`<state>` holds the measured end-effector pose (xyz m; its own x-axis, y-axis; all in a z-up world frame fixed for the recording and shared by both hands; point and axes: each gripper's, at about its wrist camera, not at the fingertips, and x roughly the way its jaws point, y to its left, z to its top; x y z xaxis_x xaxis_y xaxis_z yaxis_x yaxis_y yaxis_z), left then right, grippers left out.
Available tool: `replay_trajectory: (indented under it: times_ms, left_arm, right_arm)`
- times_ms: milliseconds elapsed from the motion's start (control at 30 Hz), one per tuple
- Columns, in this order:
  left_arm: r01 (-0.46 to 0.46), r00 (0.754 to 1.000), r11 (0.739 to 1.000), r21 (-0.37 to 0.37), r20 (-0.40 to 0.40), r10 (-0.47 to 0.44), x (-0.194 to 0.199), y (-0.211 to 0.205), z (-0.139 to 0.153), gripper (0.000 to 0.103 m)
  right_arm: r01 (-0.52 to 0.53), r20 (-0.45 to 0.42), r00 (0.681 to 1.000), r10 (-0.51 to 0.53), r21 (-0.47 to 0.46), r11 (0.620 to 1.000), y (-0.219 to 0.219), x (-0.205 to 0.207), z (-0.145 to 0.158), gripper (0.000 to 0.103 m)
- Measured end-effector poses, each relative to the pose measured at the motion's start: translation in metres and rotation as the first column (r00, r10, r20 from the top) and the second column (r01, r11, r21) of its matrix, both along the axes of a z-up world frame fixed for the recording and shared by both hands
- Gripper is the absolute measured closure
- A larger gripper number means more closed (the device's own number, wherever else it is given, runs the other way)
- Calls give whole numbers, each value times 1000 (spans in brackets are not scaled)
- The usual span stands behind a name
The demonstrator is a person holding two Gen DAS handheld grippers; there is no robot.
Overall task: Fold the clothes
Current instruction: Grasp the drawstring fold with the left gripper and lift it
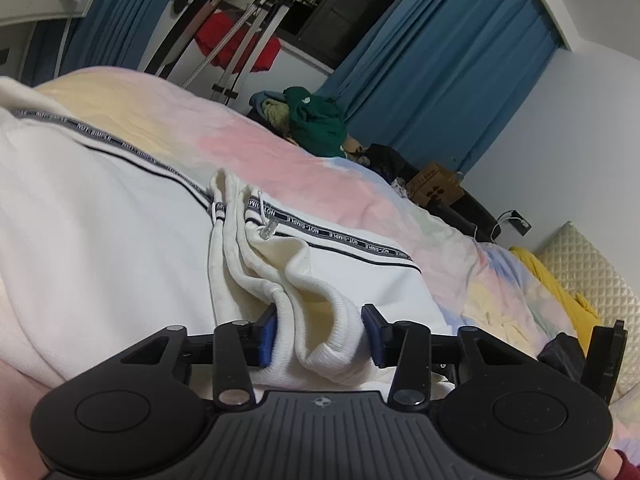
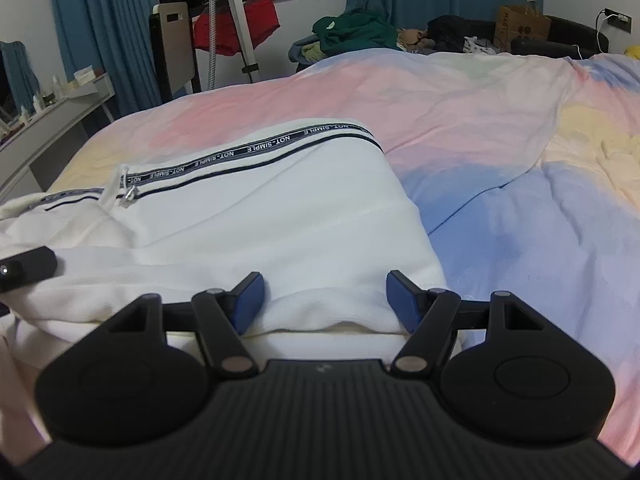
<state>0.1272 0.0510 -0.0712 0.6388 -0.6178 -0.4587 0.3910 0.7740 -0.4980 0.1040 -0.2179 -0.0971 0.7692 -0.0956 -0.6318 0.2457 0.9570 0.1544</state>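
Note:
A white zip jacket (image 1: 100, 232) with a grey "NOT-SIMPLE" tape stripe lies on the pastel bed. In the left wrist view my left gripper (image 1: 320, 334) is open, its blue pads either side of the bunched ribbed collar (image 1: 320, 320). In the right wrist view the jacket (image 2: 260, 208) lies partly folded; my right gripper (image 2: 324, 300) is open with the jacket's near edge between its pads. The zip pull (image 2: 129, 196) shows at the left. The left gripper's black finger (image 2: 24, 268) pokes in at the left edge.
The bed's pink, blue and yellow cover (image 2: 500, 152) stretches right and back. Behind it lie a green clothes heap (image 2: 352, 32), a paper bag (image 2: 520, 24) and a red garment (image 2: 236, 24) on a stand. A desk (image 2: 52, 116) stands left.

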Motion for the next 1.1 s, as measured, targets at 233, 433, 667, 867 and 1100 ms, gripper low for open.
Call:
replay_trajectory:
  times_ms: [233, 433, 667, 867, 1100]
  left_arm:
    - [3, 999, 989, 146, -46, 4, -8, -4, 4, 77]
    - [3, 985, 991, 133, -172, 20, 2, 3, -9, 78]
    - [-5, 987, 995, 98, -161, 21, 1, 8, -3, 69]
    - [-182, 968, 981, -71, -190, 166, -19, 58, 18, 25]
    - [-510, 823, 859, -51, -319, 470, -20, 114, 18, 14]
  right_arm:
    - [-7, 30, 999, 10, -78, 997, 9, -4, 11, 33]
    - [-33, 84, 995, 45, -131, 991, 16, -6, 18, 33]
    - [-60, -23, 998, 59, -28, 998, 5, 10, -2, 30]
    - [-50, -22, 999, 50, -34, 998, 10, 8, -2, 30]
    - [-29, -17, 999, 29, -27, 999, 9, 3, 3, 30]
